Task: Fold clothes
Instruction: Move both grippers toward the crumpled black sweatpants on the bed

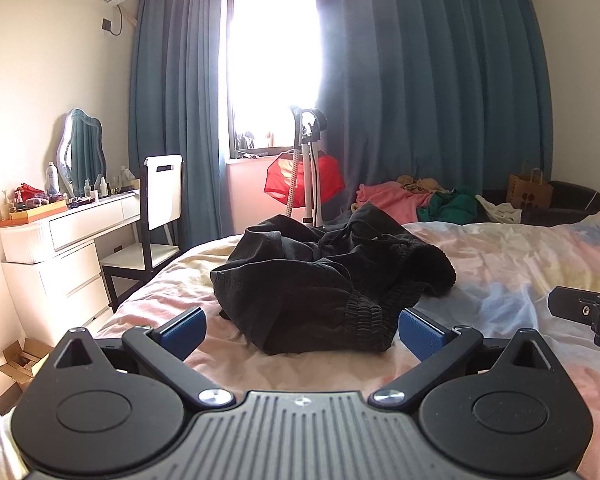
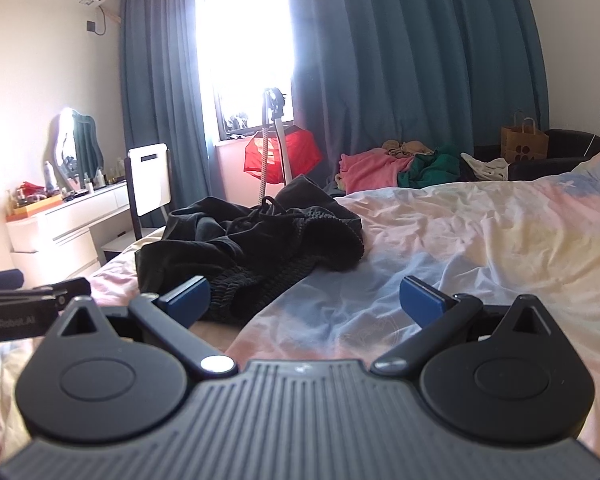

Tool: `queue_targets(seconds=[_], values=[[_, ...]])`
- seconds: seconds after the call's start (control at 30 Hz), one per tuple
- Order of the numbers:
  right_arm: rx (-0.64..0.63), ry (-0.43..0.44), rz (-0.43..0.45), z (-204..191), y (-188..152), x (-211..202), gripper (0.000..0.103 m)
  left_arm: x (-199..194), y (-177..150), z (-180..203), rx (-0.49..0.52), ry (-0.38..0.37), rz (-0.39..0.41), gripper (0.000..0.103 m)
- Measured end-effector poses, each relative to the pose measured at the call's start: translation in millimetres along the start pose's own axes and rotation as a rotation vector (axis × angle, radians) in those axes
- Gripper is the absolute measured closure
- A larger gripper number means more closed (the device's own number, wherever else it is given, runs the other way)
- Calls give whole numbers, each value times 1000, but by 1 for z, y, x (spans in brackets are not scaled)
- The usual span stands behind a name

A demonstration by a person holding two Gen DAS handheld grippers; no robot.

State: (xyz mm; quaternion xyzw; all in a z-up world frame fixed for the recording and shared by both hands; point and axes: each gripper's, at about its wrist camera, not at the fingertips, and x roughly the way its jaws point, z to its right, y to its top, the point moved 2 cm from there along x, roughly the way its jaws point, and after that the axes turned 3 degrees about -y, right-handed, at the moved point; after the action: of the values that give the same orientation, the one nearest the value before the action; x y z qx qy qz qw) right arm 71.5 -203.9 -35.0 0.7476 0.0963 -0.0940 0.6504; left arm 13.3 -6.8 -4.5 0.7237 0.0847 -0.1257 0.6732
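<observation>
A crumpled black garment (image 1: pixel 324 276) with an elastic waistband lies in a heap on the bed's pastel sheet (image 1: pixel 500 264). My left gripper (image 1: pixel 302 330) is open, low over the sheet, with the near waistband edge between its blue pads and nothing held. My right gripper (image 2: pixel 304 298) is open and empty over bare sheet (image 2: pixel 480 240); the garment (image 2: pixel 252 240) lies ahead and left of it, its near edge by the left pad. The right gripper also shows at the right edge of the left wrist view (image 1: pixel 588 312). The left gripper shows at the left edge of the right wrist view (image 2: pixel 32 308).
A white dresser (image 1: pixel 72 240) with a mirror and bottles and a chair (image 1: pixel 156 216) stand left of the bed. A garment steamer stand (image 1: pixel 310 168) with a red cloth is past the bed's foot. A pile of pink and green clothes (image 1: pixel 420 200) lies at the far side.
</observation>
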Motion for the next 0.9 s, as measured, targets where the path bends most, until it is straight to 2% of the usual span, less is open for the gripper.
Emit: queue_targets(seconds=[0.27, 0.47, 0.63, 0.9], values=[[4, -11, 34, 1, 4, -5, 0, -2, -1, -1, -10, -41, 2, 0], [8, -23, 21, 3, 4, -3, 0, -2, -2, -2, 8, -31, 11, 0], [-4, -17, 27, 1, 5, -3, 0, -1, -3, -7, -15, -34, 10, 0], [-17, -3, 38, -2, 6, -5, 0, 3, -9, 2, 17, -13, 1, 0]])
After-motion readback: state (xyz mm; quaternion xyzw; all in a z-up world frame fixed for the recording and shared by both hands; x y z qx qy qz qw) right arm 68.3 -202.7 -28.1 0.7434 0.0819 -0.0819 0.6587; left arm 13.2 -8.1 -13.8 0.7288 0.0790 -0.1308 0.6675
